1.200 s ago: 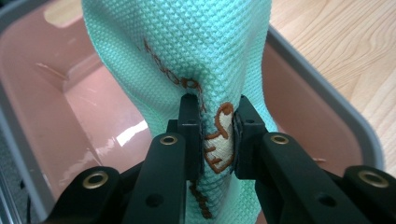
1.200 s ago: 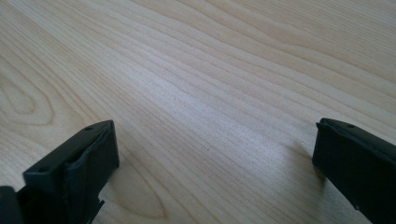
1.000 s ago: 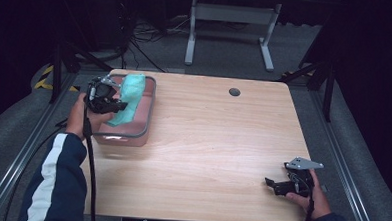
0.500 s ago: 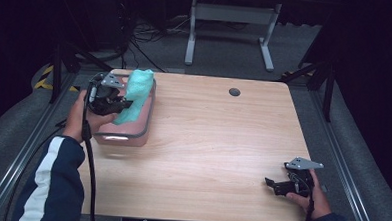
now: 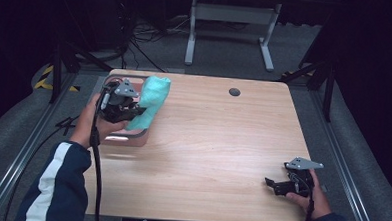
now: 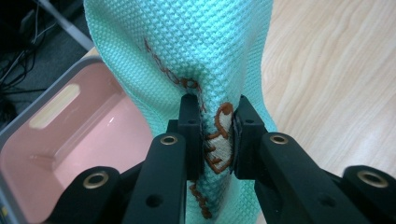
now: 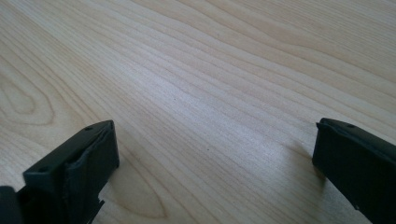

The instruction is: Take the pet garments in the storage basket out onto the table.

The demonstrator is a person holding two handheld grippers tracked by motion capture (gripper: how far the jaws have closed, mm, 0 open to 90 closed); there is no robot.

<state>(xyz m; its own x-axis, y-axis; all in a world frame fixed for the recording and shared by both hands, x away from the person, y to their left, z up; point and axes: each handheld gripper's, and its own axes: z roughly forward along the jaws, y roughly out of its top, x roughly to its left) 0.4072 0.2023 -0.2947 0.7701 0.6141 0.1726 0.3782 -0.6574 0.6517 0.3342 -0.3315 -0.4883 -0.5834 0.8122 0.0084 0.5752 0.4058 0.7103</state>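
Lifts the teal cloth (image 5: 151,101) up out of the pink bin (image 5: 131,137), pinched in the left claw (image 5: 130,109). Hangs higher now, shifted toward the tabletop's (image 5: 222,141) middle.

The left tongs (image 6: 215,126) had two matte black jaws, square-edged, each arm set with brass-ringed holes and small plain holes. From above, these tongs (image 5: 126,110) carried a grey three-cornered plate, and a black cable trailed from them along the forearm. That arm wore a dark navy sleeve (image 5: 55,184) with a broad white stripe. The right tongs (image 5: 276,185) were black too, with the same grey plate on top and a black cable; in their own view the jaws (image 7: 212,158) showed flat black pads.
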